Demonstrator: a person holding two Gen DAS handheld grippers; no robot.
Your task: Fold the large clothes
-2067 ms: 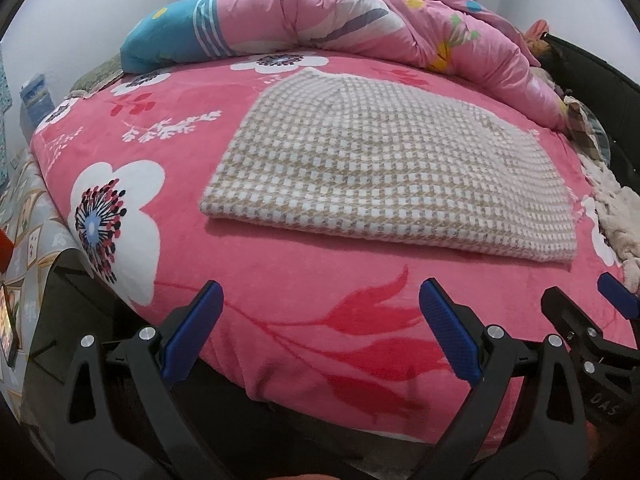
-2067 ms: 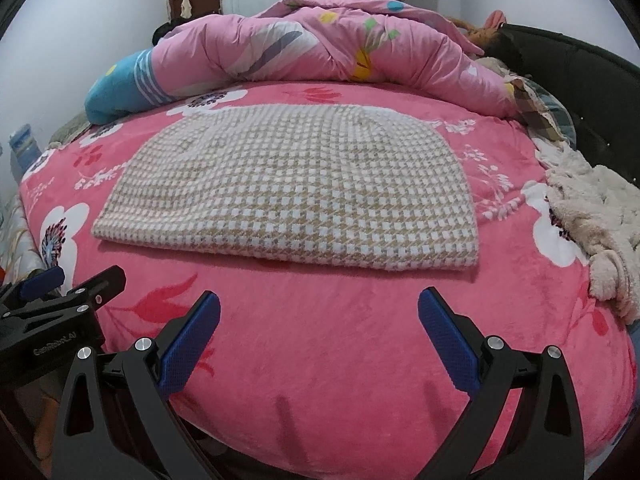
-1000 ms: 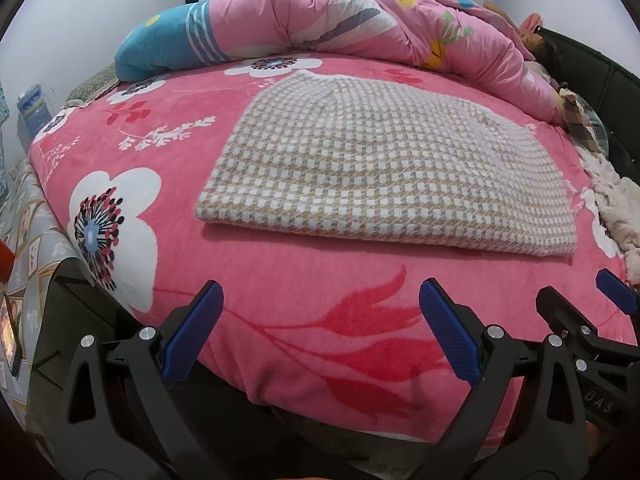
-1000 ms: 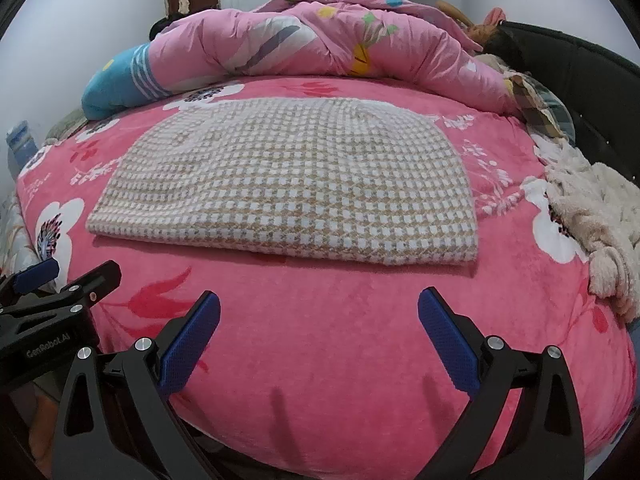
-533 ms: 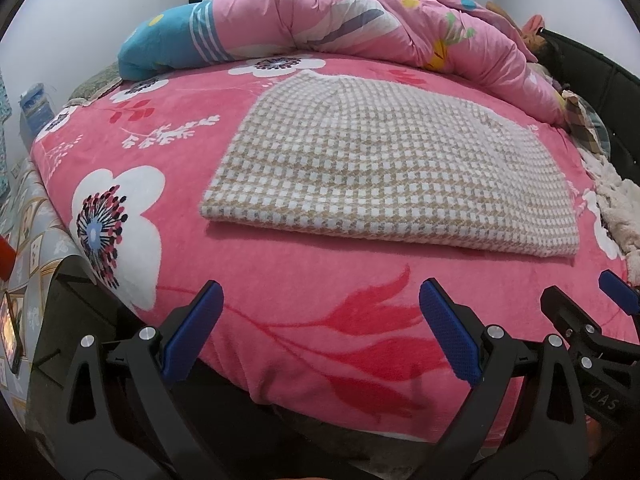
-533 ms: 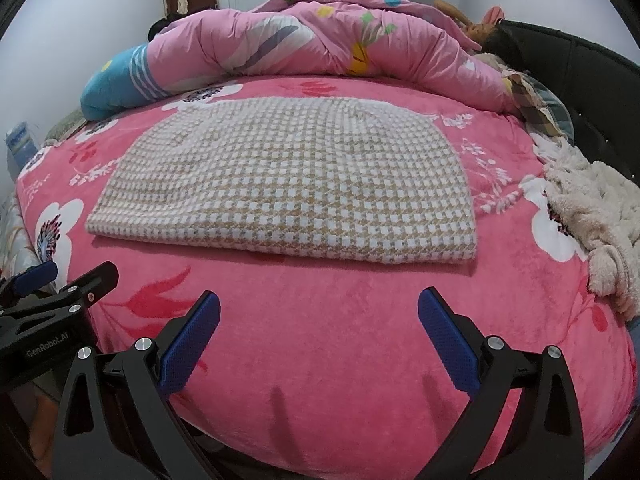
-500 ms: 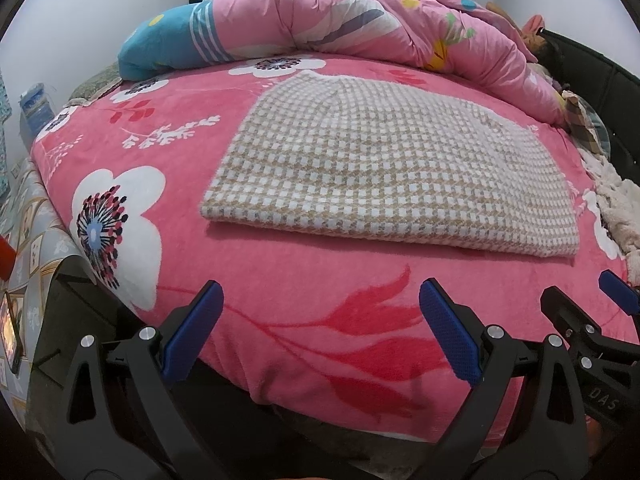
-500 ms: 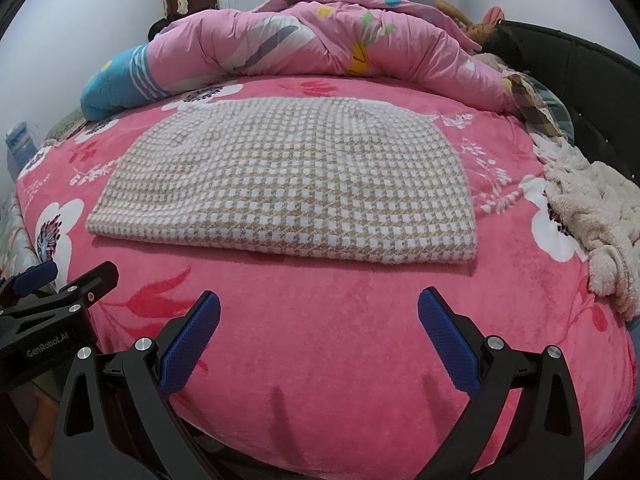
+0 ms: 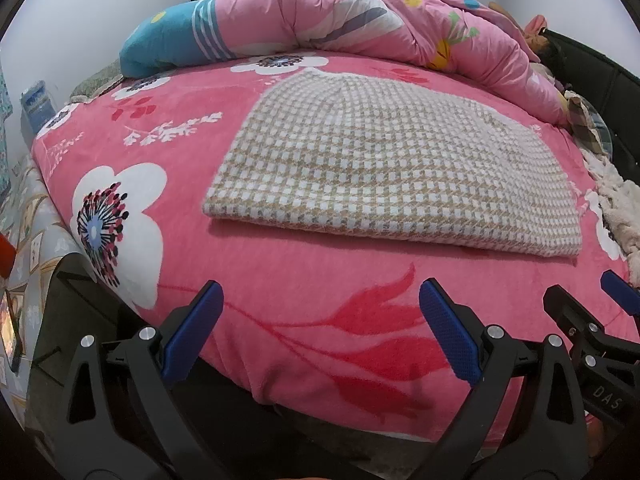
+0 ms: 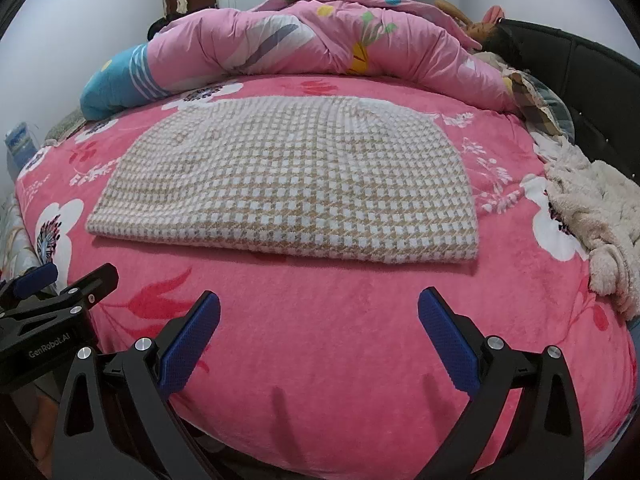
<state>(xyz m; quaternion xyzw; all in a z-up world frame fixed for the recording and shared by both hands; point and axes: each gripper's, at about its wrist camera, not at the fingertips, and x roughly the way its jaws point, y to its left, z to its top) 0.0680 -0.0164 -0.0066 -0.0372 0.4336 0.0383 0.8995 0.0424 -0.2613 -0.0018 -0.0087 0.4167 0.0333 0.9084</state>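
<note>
A: Status of left hand-held gripper [image 9: 318,322]?
B: Spread wide, holding nothing. Poised over near edge of bed [image 9: 320,280], short of folded checked garment [image 9: 384,168].

A: Right hand-held gripper [image 10: 318,330]?
B: Likewise spread wide, empty. Also short of garment, beside left unit.

A: Location of garment?
B: Flat on pink floral blanket covering bed, mid-bed. Folded edge facing both grippers, not touching either.

A: Beyond garment?
B: Rumpled pink duvet [image 10: 320,40] along far side. Cream fleece item [image 10: 592,216] to right of garment, near dark headboard [image 10: 580,80].
</note>
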